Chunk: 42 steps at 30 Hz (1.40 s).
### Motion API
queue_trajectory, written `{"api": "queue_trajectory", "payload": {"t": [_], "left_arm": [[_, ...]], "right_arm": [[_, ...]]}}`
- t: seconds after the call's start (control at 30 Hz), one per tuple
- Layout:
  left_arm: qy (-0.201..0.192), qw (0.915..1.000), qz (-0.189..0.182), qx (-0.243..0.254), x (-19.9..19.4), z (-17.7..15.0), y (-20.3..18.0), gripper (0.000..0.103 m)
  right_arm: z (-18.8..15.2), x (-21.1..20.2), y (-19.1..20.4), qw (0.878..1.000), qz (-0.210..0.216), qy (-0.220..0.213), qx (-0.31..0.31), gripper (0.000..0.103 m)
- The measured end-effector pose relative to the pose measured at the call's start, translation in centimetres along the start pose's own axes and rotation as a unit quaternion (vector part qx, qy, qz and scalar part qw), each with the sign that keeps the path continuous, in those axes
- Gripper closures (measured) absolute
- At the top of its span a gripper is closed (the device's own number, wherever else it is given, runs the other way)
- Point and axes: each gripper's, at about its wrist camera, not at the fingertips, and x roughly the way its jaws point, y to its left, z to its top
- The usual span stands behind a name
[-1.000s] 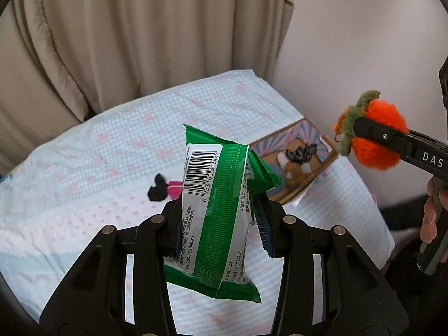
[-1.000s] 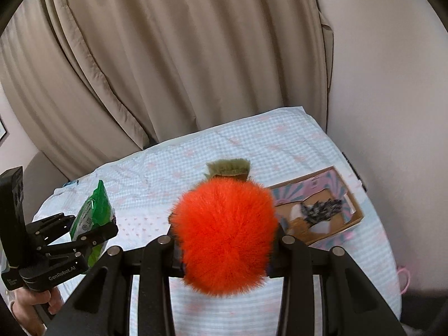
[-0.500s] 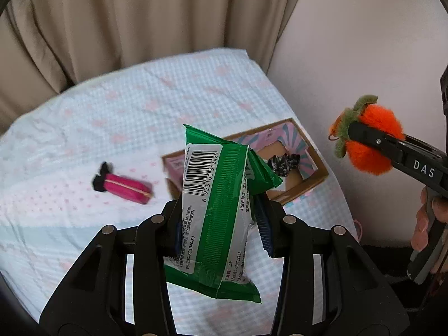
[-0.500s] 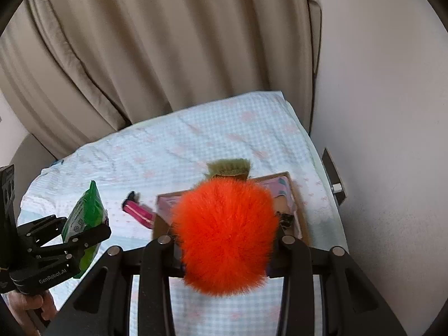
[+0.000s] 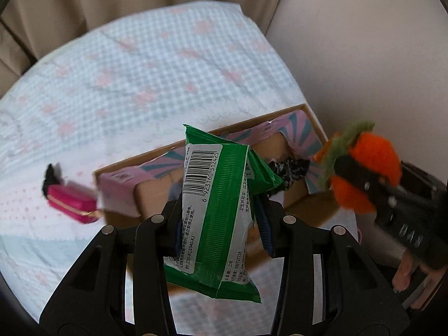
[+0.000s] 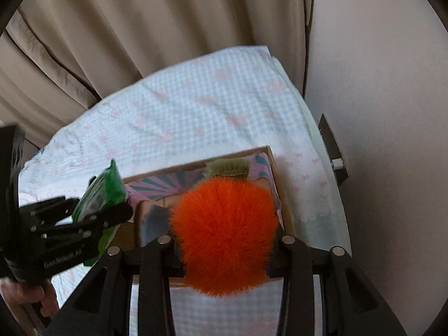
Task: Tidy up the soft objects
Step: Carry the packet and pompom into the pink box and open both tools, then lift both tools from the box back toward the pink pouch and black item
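Observation:
My left gripper (image 5: 221,224) is shut on a green tissue pack (image 5: 215,204) and holds it above the open cardboard box (image 5: 296,112). My right gripper (image 6: 224,240) is shut on a fluffy orange plush with a green top (image 6: 226,232), also above the box (image 6: 268,151). The left gripper with the green pack (image 6: 103,193) shows at the left of the right wrist view. The plush (image 5: 364,173) shows at the right of the left wrist view. A black and white soft item (image 5: 291,168) lies inside the box.
The box sits on a bed with a pale blue checked cover (image 5: 140,70). A magenta pouch (image 5: 70,201) lies on the cover left of the box. Beige curtains (image 6: 140,28) hang behind; a wall (image 6: 392,84) is at the right.
Both grippers have moved forward and down toward the box, which now lies right below them. Both still hold their objects.

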Motion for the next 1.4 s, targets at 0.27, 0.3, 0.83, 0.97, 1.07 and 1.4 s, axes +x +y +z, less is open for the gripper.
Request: {"api": "queue_trajectory", "payload": {"t": [0.27,0.3,0.83,0.97,1.07,1.4], "left_arm": [[0.054,0.9986,-0.004,0.001,6.6,1.7,-0.1,0.065],[0.057,0.9983,-0.005,0.0,7.0,1.8,0.0,0.065],[0.045,0.9986,0.026,0.009,4.8,1.1,1.3,0.0],[0.033,0.9991,0.026,0.007,3.3,0.8,1.3,0.0],[0.02,0.9994,0.029,0.005,1.8,0.5,1.3,0.0],[-0.034,0.9984,0.045,0.009,-5.4,-1.4,1.0,0.0]], "right_arm": [[-1.4,5.4,-1.0,0.999,0.0,0.045,-0.021,0.068],[-1.6,5.7,-1.0,0.999,0.001,0.048,-0.024,0.068],[-4.2,5.1,0.6,0.997,0.014,0.024,-0.076,0.0],[-3.8,4.0,1.1,0.997,0.011,0.008,-0.082,0.0],[-3.5,3.2,1.5,0.997,0.009,0.0,-0.08,0.0],[-3.3,-2.3,2.8,0.997,-0.003,-0.027,-0.067,0.0]]}}
